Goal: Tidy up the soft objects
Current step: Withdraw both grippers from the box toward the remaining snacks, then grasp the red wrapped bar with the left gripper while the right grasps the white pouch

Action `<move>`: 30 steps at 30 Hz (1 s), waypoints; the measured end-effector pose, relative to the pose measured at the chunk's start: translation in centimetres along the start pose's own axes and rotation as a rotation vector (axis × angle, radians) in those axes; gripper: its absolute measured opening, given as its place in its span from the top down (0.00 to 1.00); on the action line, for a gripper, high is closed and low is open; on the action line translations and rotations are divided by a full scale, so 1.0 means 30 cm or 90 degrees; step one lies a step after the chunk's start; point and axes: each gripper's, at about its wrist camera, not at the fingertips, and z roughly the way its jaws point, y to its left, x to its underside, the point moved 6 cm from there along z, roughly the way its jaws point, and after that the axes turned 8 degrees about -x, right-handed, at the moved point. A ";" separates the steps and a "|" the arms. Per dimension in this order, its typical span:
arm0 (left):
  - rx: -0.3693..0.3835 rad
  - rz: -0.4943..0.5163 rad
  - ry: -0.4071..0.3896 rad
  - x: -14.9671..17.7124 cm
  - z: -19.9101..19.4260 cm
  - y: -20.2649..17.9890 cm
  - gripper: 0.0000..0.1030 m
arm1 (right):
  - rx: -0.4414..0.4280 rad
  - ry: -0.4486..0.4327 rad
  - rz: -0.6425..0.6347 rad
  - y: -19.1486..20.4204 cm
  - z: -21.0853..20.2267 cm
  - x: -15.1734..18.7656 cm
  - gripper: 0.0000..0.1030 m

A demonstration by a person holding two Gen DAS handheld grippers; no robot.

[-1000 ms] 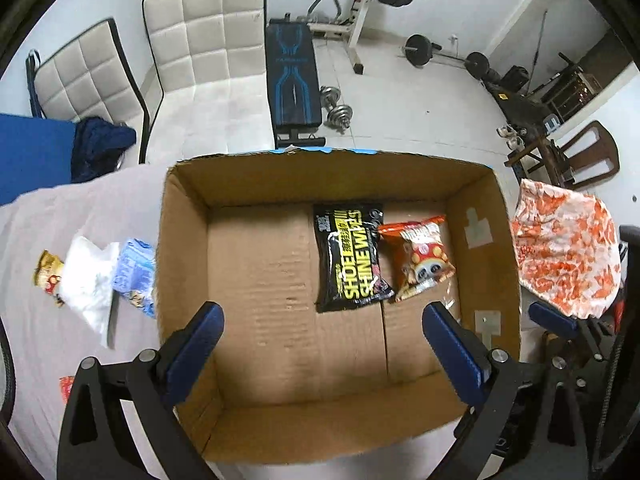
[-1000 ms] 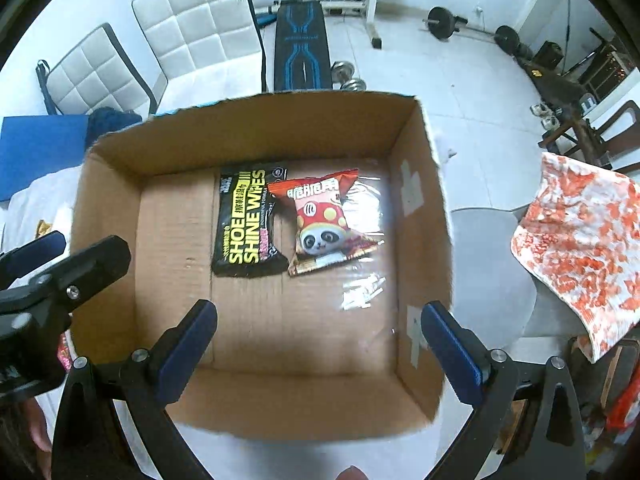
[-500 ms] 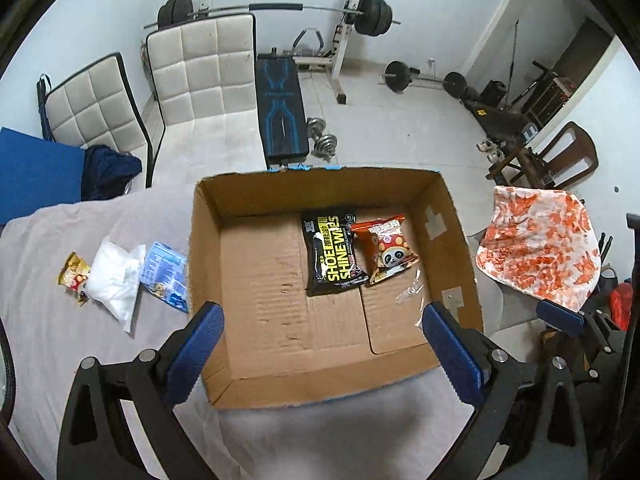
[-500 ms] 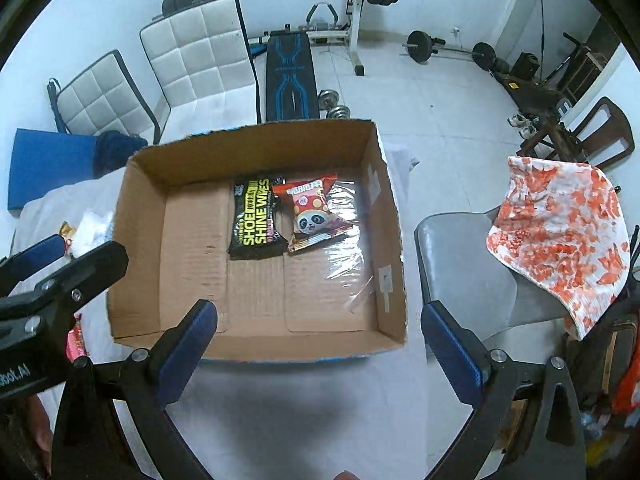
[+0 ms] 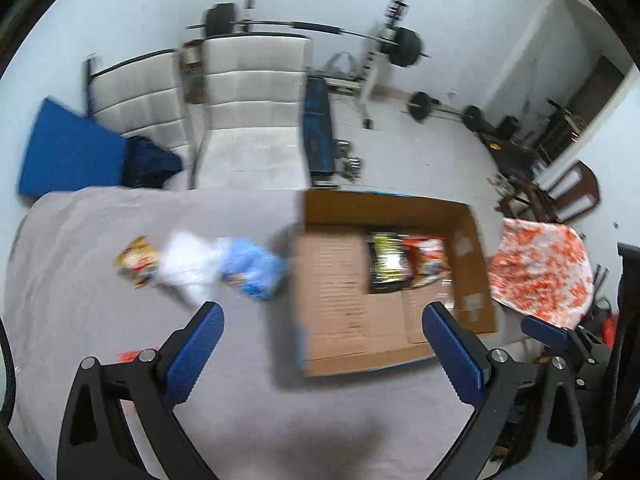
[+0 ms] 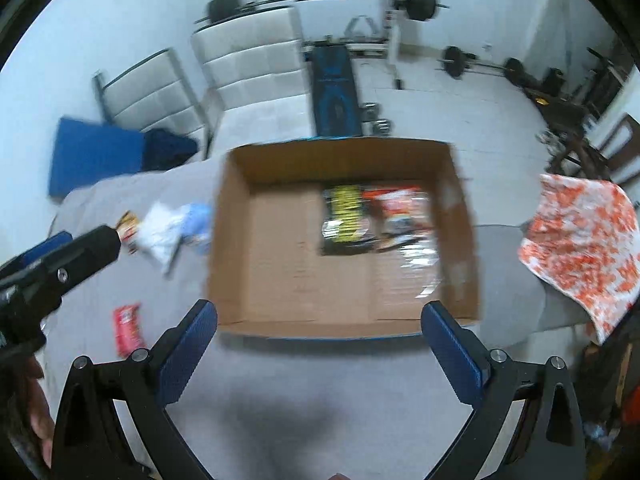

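In the left wrist view, we hold the left gripper with fingers spread wide and empty above the grey worktop. The cardboard box sits right of centre, holding a black-and-yellow wipes pack and a red snack bag. Left of it lie a blue packet, a white bag and a yellow snack.

In the right wrist view, our right gripper is likewise spread and empty, with the box at centre frame and a red packet at lower left.

Motion blur smears the packets beside the box.
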 end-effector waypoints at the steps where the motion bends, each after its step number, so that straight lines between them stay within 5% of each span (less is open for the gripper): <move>1: -0.018 -0.012 0.003 0.015 -0.003 0.076 0.01 | -0.008 0.007 -0.010 0.049 0.018 0.013 0.00; 10: -0.125 -0.129 0.118 0.280 0.148 0.638 0.01 | -0.094 0.126 -0.065 0.501 0.339 0.193 0.00; 17: -0.130 -0.172 0.223 0.463 0.416 0.775 0.02 | -0.103 0.213 -0.087 0.662 0.592 0.235 0.00; 22: -0.109 -0.176 0.311 0.580 0.644 0.779 0.18 | -0.063 0.220 -0.131 0.689 0.678 0.157 0.00; 26: -0.097 -0.176 0.364 0.639 0.758 0.773 0.45 | -0.043 0.229 -0.184 0.721 0.734 0.079 0.00; 30: -0.083 -0.213 0.329 0.581 0.742 0.791 0.54 | -0.025 0.230 -0.254 0.769 0.795 0.012 0.00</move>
